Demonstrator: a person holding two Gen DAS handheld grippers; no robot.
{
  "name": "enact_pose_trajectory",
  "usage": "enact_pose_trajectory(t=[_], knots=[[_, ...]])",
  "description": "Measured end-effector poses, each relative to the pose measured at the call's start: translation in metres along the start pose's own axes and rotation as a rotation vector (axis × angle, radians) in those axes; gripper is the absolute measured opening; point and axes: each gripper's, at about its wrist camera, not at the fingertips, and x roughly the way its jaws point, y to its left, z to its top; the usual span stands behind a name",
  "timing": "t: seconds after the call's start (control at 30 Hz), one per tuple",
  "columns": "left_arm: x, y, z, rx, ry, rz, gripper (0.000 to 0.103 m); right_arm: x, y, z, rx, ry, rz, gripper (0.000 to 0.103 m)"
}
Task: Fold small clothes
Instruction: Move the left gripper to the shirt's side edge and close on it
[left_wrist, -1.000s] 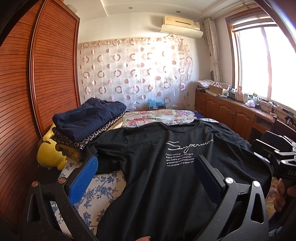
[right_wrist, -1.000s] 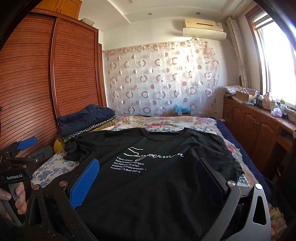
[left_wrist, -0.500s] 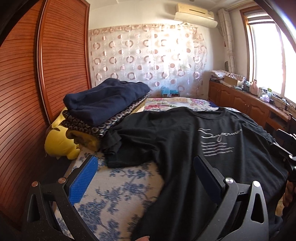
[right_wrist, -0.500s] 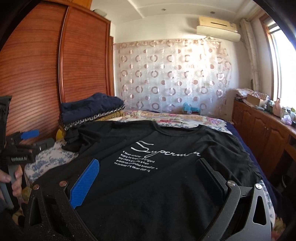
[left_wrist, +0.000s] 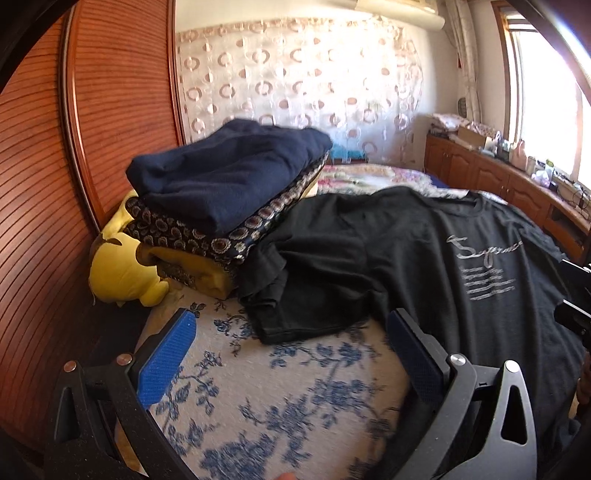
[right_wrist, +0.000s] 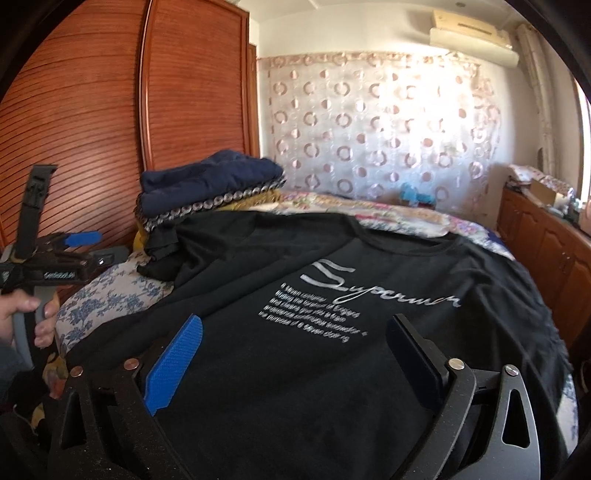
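Observation:
A black T-shirt (left_wrist: 424, 251) with white script print lies spread face up on the bed. Its left sleeve (left_wrist: 295, 306) is bunched against a pile of clothes. My left gripper (left_wrist: 291, 321) hovers open over that sleeve's hem and the bare floral sheet (left_wrist: 277, 398). My right gripper (right_wrist: 295, 325) hangs over the shirt (right_wrist: 258, 266) just below the print. Its jaws are wide and closing a little, with cloth beneath them and the pads off it. In the right wrist view a hand (right_wrist: 22, 314) holds the left tool's handle at the far left.
A pile of folded clothes (left_wrist: 229, 184), navy on top, rests on a yellow plush toy (left_wrist: 122, 277) by the slatted wooden wardrobe (left_wrist: 48, 184). Low wooden cabinets (left_wrist: 491, 177) run under the window on the right. A patterned curtain hangs behind the bed.
The left gripper has swung left and down, from over the shirt's chest to its left sleeve and the sheet. The right gripper has moved in closer over the print.

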Motion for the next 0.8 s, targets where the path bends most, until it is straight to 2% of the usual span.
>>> enact_pose_trajectory(t=[0.1, 0.33, 0.5, 0.6, 0.8], knots=[[0.018, 0.010, 0.003, -0.006, 0.054, -0.016, 0.097, 0.008, 0.000, 0.004, -0.023, 0.051, 0.033, 0.089], [0.055, 0.028, 0.010, -0.044, 0.160, -0.054, 0.069, 0.015, 0.003, 0.013, -0.078, 0.127, 0.088, 0.086], [0.073, 0.033, 0.015, -0.047, 0.199, -0.025, 0.061, 0.016, -0.002, 0.025, -0.094, 0.150, 0.118, 0.086], [0.076, 0.035, 0.017, -0.058, 0.211, -0.002, 0.048, 0.015, -0.004, 0.029, -0.104, 0.141, 0.122, 0.086], [0.071, 0.039, 0.013, -0.064, 0.220, -0.023, 0.045, 0.012, -0.007, 0.026, -0.109, 0.136, 0.116, 0.086]])
